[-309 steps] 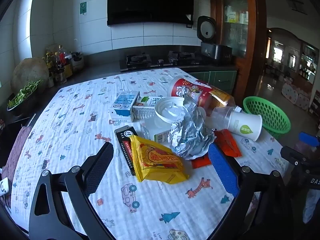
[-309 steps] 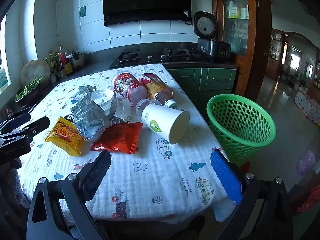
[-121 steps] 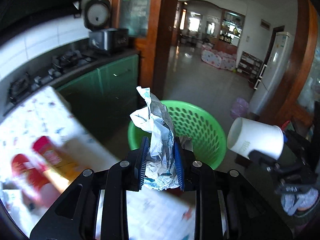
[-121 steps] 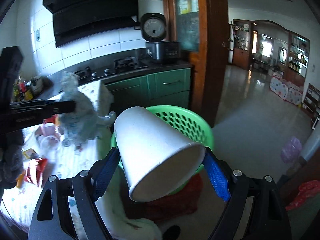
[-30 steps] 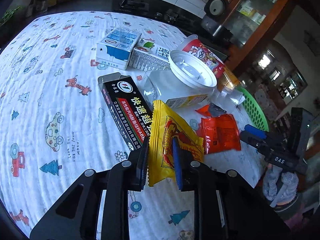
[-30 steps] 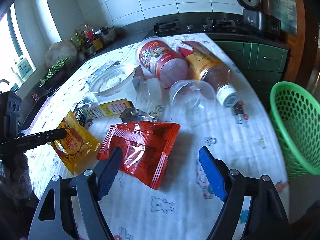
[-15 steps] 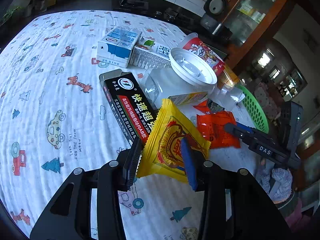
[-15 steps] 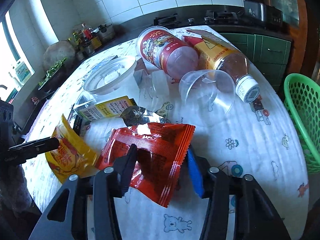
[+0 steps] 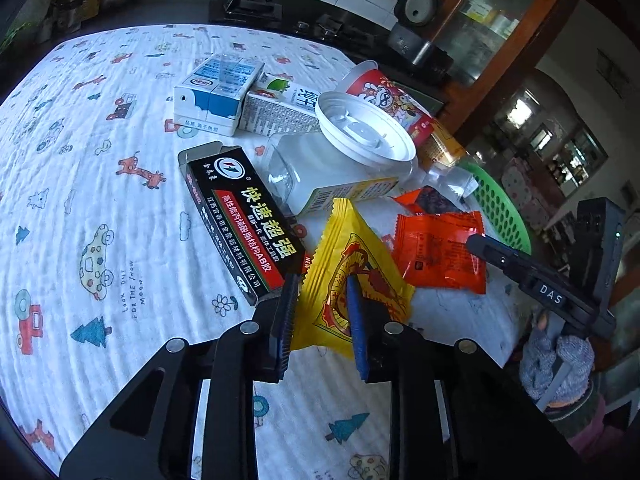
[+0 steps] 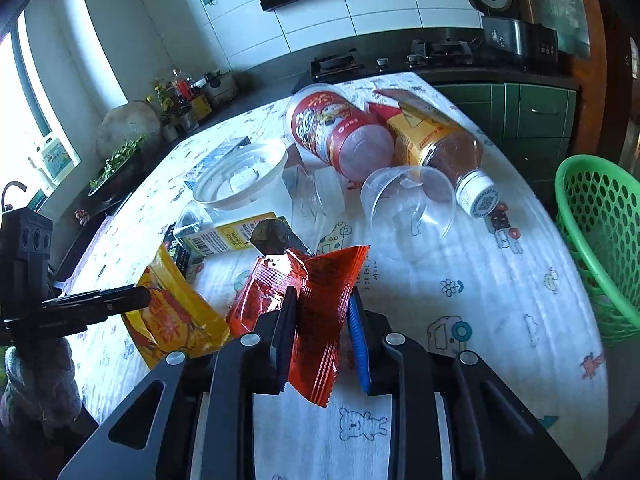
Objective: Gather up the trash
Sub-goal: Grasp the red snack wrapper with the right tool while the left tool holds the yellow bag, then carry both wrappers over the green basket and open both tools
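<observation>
The left gripper (image 9: 322, 304) is closing its jaws on a yellow snack bag (image 9: 352, 272), a crinkled packet with red and gold print whose pinched edge stands up between the pads, near the table's front edge. The right gripper (image 10: 320, 320) has its jaws clamped on a red snack bag (image 10: 316, 300), glossy and ribbed at the seam, its lower corner hanging between the fingers close to the same edge. The left wrist view alone shows a black box (image 9: 244, 216) with large yellow Chinese characters and a red band, lying just beside the yellow bag, and further toward the table's far side two milk cartons (image 9: 218, 94), one blue and white. It also shows "DAS" printed on the right gripper's body. The right wrist view alone shows a clear plastic cup (image 10: 408, 204) on its side, a bottle of brown drink (image 10: 444, 148) with a yellow label and a white cap bearing a QR code, and a red cartoon-printed tub (image 10: 336, 132) lying beside it. A green basket (image 10: 600, 240) stands off the table's right edge. The tablecloth (image 9: 100, 208) reads "LOOK OUT FOR THE MOON".
</observation>
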Tool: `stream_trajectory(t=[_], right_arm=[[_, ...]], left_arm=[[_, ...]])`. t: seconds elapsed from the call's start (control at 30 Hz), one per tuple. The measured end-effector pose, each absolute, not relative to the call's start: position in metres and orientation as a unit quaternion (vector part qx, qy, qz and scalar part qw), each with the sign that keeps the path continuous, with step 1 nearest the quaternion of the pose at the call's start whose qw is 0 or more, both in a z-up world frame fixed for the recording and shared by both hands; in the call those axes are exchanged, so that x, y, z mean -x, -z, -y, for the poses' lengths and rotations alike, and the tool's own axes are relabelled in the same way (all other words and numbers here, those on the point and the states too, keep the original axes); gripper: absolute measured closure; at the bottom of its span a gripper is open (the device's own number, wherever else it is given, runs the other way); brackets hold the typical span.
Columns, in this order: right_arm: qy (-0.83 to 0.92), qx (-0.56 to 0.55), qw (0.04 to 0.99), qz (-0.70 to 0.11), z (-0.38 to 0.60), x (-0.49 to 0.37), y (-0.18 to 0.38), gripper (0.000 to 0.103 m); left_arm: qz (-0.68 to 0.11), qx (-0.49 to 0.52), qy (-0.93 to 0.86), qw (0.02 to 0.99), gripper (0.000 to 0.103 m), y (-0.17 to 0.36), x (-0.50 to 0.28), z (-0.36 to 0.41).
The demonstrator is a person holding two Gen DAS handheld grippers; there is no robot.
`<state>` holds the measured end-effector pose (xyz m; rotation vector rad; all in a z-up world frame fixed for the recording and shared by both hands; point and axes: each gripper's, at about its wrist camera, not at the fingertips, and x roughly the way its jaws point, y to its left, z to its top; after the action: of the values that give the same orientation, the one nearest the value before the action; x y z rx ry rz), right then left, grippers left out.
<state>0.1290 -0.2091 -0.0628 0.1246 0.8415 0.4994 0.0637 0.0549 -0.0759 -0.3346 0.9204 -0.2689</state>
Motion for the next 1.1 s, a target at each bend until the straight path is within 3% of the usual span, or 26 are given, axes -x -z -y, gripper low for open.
stream_trajectory(t=[0.37, 0.7, 1.1], right_arm=[[-0.208, -0.068, 0.904, -0.368, 0.262, -0.111, 0.03, 0.079], [-0.078, -0.067, 0.934, -0.343, 0.364, -0.127, 0.006, 0.079], [0.056, -0.042, 0.926, -0.37, 0.465, -0.174, 0.024, 0.079]], left_arm=[[-0.416, 0.126, 0.175, 0.883, 0.084, 0.039, -0.067, -0.017], [-0.4, 0.099, 0.241, 0.879, 0.084, 0.008, -0.105, 0.048], [-0.377, 0.062, 0.304, 0.873, 0.084, -0.029, -0.168, 0.145]])
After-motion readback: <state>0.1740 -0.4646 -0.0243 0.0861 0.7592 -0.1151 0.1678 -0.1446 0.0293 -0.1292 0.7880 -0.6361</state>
